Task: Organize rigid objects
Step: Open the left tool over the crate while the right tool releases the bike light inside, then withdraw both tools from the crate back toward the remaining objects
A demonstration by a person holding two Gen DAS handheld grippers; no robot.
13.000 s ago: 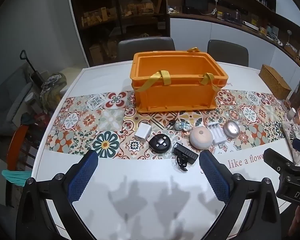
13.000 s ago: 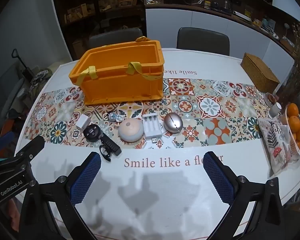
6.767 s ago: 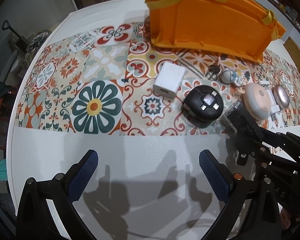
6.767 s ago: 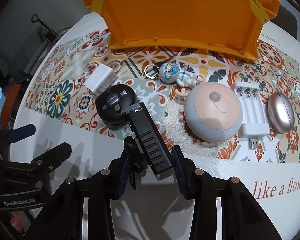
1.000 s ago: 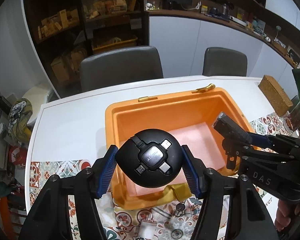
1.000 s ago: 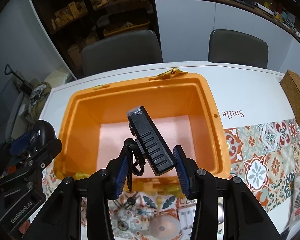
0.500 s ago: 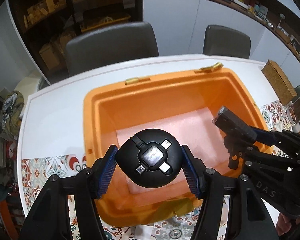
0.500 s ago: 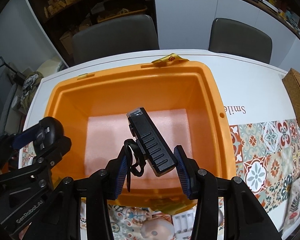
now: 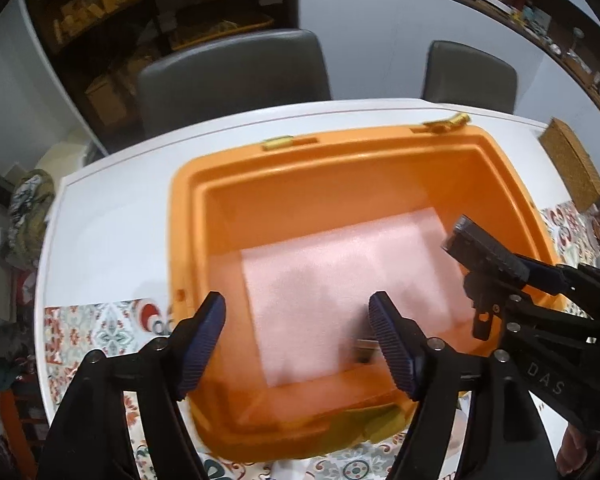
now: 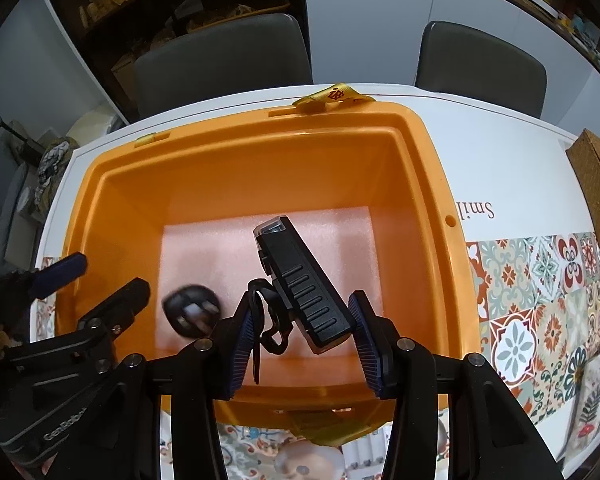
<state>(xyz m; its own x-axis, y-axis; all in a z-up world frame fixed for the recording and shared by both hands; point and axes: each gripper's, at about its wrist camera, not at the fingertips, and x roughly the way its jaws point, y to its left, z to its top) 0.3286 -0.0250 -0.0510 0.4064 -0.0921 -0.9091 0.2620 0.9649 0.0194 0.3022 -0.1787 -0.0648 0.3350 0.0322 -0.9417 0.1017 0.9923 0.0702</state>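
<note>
Orange crate (image 10: pixel 424 152) on white table (image 10: pixel 496 148), left gripper (image 9: pixel 296 336) jaws wide above it, blurred black puck (image 10: pixel 192 312) inside, right gripper (image 10: pixel 300 344) clamping black light (image 10: pixel 304 280), grey chairs (image 10: pixel 220 60) behind.

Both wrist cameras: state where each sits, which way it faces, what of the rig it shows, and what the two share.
Left wrist: rides the open left gripper, looking down into the orange crate; its own two fingers show, and the right gripper enters at right holding the black light.
Right wrist: rides the right gripper, shut on the black light, above the crate; the left gripper shows at left, the round black cable reel blurred near the floor.
Shared: crate, pink foam liner, both grippers, two grey chairs.
</note>
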